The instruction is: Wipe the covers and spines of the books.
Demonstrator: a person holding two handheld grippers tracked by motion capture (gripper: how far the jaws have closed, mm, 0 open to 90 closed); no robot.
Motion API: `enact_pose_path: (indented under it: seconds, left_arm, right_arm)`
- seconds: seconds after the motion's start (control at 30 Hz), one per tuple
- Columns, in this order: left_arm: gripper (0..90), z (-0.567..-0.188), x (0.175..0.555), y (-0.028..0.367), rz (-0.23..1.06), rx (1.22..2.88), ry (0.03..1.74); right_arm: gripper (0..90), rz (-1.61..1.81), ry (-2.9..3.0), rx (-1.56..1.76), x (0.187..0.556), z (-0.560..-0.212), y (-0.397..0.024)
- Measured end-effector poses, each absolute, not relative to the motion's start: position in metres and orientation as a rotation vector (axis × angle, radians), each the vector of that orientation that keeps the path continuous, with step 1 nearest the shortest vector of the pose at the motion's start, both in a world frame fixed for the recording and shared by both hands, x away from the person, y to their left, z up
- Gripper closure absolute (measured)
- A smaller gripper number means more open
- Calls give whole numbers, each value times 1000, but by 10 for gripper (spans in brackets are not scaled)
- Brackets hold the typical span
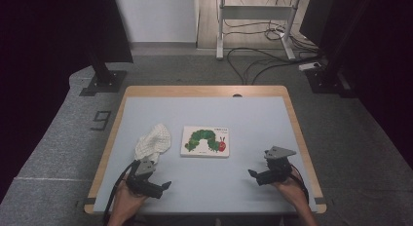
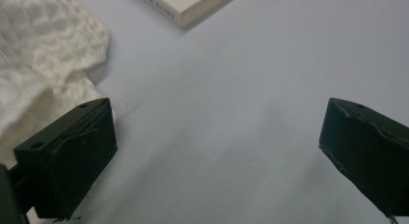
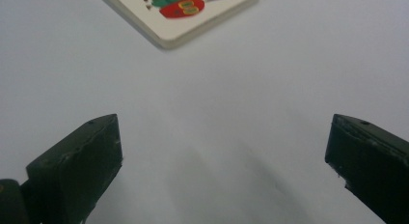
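Note:
A board book (image 1: 205, 141) with a green caterpillar on its white cover lies flat at the middle of the pale blue table (image 1: 219, 114). Just left of it sits a crumpled white waffle cloth (image 1: 154, 141). My left gripper (image 1: 164, 189) is low over the table's front left, below the cloth, open with nothing between its jaws. My right gripper (image 1: 254, 177) is at the front right, open and empty too. In the left gripper view the left gripper (image 2: 217, 151) has the cloth (image 2: 43, 55) at upper left and the book's corner (image 2: 188, 4) ahead. The right gripper (image 3: 224, 156) faces the book's corner (image 3: 188, 11).
The table has a wooden rim (image 1: 116, 123) and stands on grey carpet. Behind it are a desk frame (image 1: 255, 21) with cables on the floor and dark stands at both sides. Bare tabletop lies between the two grippers.

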State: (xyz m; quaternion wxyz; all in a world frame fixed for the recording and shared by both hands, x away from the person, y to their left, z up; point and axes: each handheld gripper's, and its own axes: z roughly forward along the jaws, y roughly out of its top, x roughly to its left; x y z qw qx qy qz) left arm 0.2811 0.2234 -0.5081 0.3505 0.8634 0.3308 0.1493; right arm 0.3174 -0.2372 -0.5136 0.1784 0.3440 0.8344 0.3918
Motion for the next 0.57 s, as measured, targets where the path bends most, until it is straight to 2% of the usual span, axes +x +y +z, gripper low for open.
enact_pose_path:
  seconds: [0.2, 0.33, 0.57]
  left_arm:
    - [0, -523, 283, 219, 370, 2279, 869]
    - [0, -528, 288, 220, 315, 2277, 893]
    - [0, -528, 287, 220, 319, 2280, 892]
  right_arm:
    - [0, 1061, 2393, 1001, 315, -533, -241]
    - [0, 1046, 2410, 992, 315, -534, -240]
    - [0, 1037, 2442, 1017, 318, -536, -239]
